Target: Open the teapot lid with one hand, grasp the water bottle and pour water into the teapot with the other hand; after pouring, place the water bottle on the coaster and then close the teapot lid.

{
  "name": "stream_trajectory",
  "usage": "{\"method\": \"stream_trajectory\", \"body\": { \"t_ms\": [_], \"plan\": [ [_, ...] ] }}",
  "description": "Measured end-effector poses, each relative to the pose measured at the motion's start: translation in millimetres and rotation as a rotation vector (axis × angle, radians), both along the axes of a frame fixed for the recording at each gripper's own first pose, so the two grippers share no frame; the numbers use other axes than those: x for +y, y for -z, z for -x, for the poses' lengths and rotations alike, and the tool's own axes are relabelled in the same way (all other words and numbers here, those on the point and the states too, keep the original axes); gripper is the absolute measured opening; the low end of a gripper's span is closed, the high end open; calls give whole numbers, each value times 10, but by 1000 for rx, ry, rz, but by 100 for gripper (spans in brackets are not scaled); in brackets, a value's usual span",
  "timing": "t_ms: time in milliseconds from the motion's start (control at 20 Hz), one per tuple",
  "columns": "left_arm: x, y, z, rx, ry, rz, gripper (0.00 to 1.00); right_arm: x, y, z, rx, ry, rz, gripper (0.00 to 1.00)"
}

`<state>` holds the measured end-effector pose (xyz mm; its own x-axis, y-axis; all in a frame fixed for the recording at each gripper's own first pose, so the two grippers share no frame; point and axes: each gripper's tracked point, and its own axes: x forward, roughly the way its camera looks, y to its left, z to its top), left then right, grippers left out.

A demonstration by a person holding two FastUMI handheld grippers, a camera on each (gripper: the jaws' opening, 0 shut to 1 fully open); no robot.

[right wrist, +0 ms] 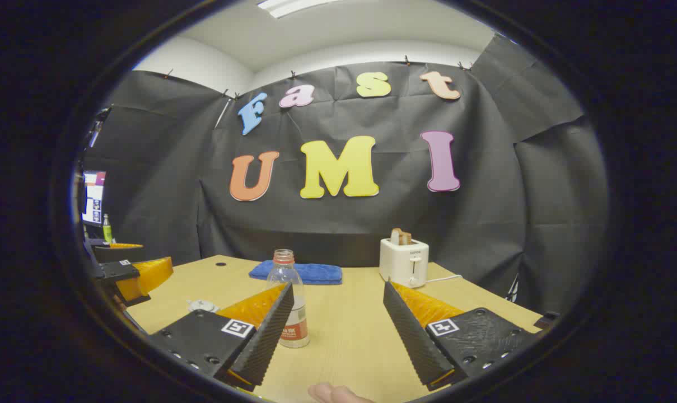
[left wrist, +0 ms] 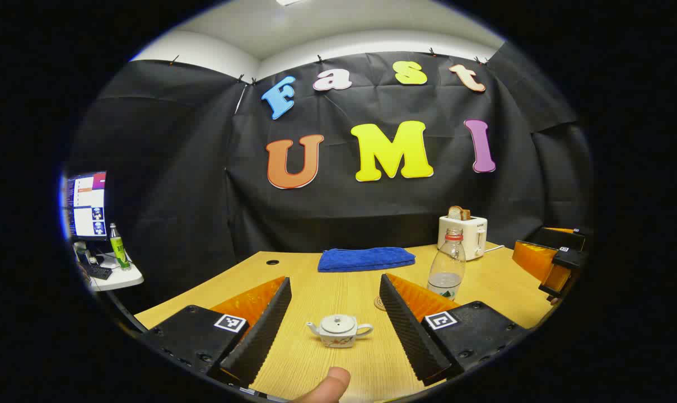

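Teapot [left wrist: 339, 330], lid on, sits on the wooden table [left wrist: 338, 285] near the front, centred between the spread fingers of the left gripper [left wrist: 332, 330], which is released and grips nothing. Just beyond, right of it, a round coaster [left wrist: 379, 303] peeks out, and the water bottle [left wrist: 447, 267] stands upright beside it (cap on, part full). Right gripper [right wrist: 338, 330] is also released, bottle just behind its left finger [right wrist: 262, 336]. Farther back lie a folded blue towel [left wrist: 366, 259] and a white toaster [left wrist: 463, 236] holding bread.
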<state>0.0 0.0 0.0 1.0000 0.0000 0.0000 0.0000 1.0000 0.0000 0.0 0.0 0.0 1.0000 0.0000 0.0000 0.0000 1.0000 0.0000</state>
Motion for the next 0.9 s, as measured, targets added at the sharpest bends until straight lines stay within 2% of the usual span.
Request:
{"method": "stream_trajectory", "body": {
  "t_ms": [200,250,400,700,900],
  "plan": [
    [102,39,-31,16,-16,39,99,-53,27,-4,5,14,-11,97],
    [133,48,-33,17,-25,41,99,-87,32,-7,4,23,-15,94],
    [168,58,-52,15,-35,32,100,-140,30,-26,0,35,-19,96],
    [71,157,-104,13,14,61,100,-172,45,-45,-8,31,-12,96],
    [9,411,-319,39,31,79,100,-131,104,-130,-29,3,28,96]
  ]
}}
